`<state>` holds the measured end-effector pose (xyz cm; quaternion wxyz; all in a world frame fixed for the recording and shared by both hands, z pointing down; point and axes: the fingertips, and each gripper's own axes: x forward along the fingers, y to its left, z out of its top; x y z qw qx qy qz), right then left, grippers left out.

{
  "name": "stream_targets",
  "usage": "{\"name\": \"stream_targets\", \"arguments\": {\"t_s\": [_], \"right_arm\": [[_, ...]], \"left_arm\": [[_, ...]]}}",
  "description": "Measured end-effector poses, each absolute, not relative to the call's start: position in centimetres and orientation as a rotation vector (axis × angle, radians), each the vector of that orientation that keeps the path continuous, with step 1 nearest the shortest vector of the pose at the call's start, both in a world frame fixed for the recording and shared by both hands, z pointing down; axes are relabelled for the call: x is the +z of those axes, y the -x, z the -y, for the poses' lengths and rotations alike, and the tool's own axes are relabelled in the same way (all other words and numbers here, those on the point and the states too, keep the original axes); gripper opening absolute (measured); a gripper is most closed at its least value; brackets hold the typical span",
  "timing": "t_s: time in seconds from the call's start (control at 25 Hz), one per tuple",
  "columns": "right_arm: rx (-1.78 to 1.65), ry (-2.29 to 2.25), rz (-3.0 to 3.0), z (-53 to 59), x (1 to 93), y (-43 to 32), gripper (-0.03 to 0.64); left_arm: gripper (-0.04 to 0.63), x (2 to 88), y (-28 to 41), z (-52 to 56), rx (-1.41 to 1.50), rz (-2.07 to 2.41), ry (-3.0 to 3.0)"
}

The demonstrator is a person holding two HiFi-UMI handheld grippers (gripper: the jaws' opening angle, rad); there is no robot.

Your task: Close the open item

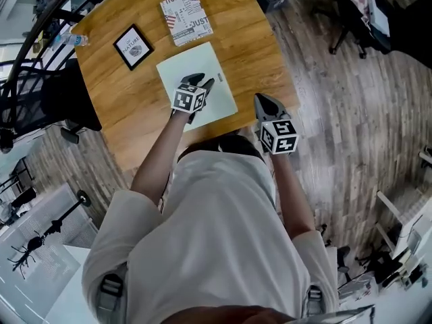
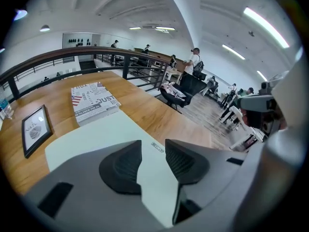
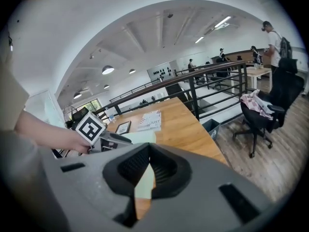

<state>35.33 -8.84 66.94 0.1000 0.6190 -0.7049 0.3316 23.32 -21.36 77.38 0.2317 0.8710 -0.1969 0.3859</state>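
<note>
A pale green flat book or folder (image 1: 219,69) lies on the wooden table (image 1: 121,106) near its front edge, only its smooth cover showing, with a small label by one edge (image 2: 157,147). My left gripper (image 1: 202,82) hovers over the cover's near half, jaws open and nothing between the pads (image 2: 123,166); the green cover (image 2: 91,134) shows through the gap. My right gripper (image 1: 263,100) is at the table's front right edge, beside the book and off it. Its fingertips (image 3: 148,149) meet, and nothing is held.
Behind the green book lie a printed paperback (image 1: 185,17) and a small black-framed picture (image 1: 133,46). A water bottle (image 1: 70,40) stands at the table's far left corner. A black chair (image 1: 37,103) is at the left, a railing (image 3: 193,88) and office chair (image 3: 260,112) beyond.
</note>
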Motion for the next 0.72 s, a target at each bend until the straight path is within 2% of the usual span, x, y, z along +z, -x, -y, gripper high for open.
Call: {"name": "stream_targets", "arguments": {"t_s": [0.72], "right_arm": [[0.752, -1.708, 2.22, 15.7, 59.8, -24.6, 0.003]], "left_arm": [[0.138, 64.8, -8.3, 24.3, 0.762, 0.805, -2.442]]}}
